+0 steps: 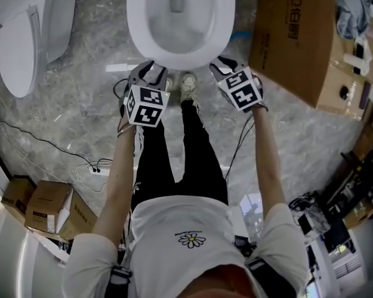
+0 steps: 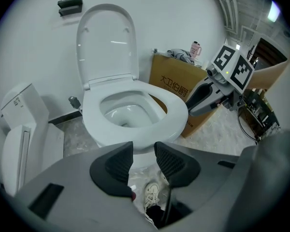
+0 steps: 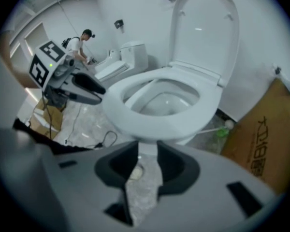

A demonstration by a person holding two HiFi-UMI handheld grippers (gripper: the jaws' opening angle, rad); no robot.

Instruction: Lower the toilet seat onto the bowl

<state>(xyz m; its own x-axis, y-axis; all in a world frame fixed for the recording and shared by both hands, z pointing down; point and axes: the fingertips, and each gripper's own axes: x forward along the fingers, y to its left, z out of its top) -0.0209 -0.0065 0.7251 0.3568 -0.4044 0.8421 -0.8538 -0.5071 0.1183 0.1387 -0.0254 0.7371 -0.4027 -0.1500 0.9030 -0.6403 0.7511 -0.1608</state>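
Just ahead of left gripper (image 2: 144, 161) and right gripper (image 3: 147, 166), seat (image 2: 171, 111) lies flat on bowl (image 2: 123, 114). Lid (image 2: 106, 42) stands upright beyond it, farthest from both. Left gripper: jaws a short way apart and empty, only shoe (image 2: 151, 195) and floor show through the gap. Right gripper: narrow gap, also empty, floor (image 3: 142, 187) behind it. Each sits low near the seat's front rim, one to either side, not touching. Seat looks already down, so likely nothing is left to grip, which fits the empty jaws held off the rim. Lid up is outside the task.
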